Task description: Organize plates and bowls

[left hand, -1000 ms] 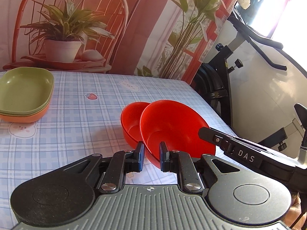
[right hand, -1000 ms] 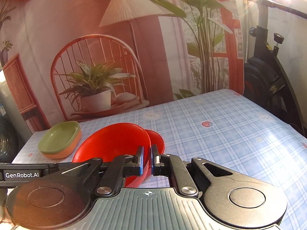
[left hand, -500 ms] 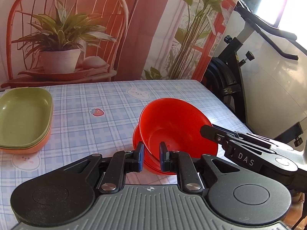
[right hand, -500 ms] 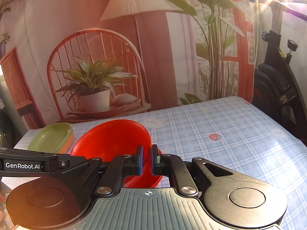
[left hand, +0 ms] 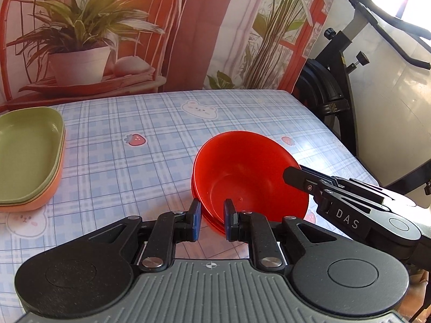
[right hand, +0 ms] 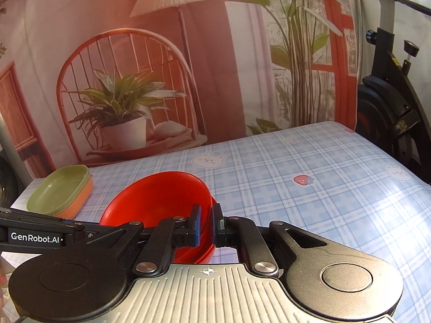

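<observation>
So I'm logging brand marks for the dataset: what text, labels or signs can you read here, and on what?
"DAS": white letters on the right gripper, side of its black body, seen from the left wrist.
"GenRobot.AI": white letters on the left gripper's black body, seen from the right wrist.
Yellow sticker on the exercise bike frame: too small to read.
Tablecloth: bear and strawberry pictures only, no words.

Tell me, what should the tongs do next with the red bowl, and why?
Probably lower it a little more. The red bowl, pinched by both the left tongs and the right tongs, sits tilted over the second red bowl beneath, not yet nested level.
</observation>
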Action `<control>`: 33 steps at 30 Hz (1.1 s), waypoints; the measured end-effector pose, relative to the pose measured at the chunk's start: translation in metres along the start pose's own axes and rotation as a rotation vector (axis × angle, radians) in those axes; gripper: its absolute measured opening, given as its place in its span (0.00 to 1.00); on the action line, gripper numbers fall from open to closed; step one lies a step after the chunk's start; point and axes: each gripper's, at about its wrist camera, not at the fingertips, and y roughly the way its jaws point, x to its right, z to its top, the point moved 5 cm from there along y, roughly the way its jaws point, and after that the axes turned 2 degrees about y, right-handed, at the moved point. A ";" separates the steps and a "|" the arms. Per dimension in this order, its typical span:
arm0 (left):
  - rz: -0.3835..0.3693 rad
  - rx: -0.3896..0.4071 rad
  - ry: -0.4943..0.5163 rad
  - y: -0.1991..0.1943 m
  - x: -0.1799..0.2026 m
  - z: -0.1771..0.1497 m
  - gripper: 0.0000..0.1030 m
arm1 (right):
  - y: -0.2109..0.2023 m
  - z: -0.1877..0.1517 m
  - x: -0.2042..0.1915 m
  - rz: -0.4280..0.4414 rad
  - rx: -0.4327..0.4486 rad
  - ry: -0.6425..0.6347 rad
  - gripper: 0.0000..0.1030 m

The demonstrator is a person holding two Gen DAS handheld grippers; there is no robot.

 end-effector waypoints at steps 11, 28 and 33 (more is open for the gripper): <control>-0.005 -0.017 -0.003 -0.002 -0.001 -0.001 0.20 | -0.004 -0.006 -0.002 -0.025 -0.009 0.002 0.10; 0.007 -0.032 -0.072 0.011 -0.004 -0.004 0.31 | -0.004 -0.022 0.011 -0.005 0.004 0.152 0.14; -0.006 -0.031 -0.095 0.017 -0.004 -0.006 0.31 | -0.004 -0.024 0.014 0.011 0.006 0.192 0.14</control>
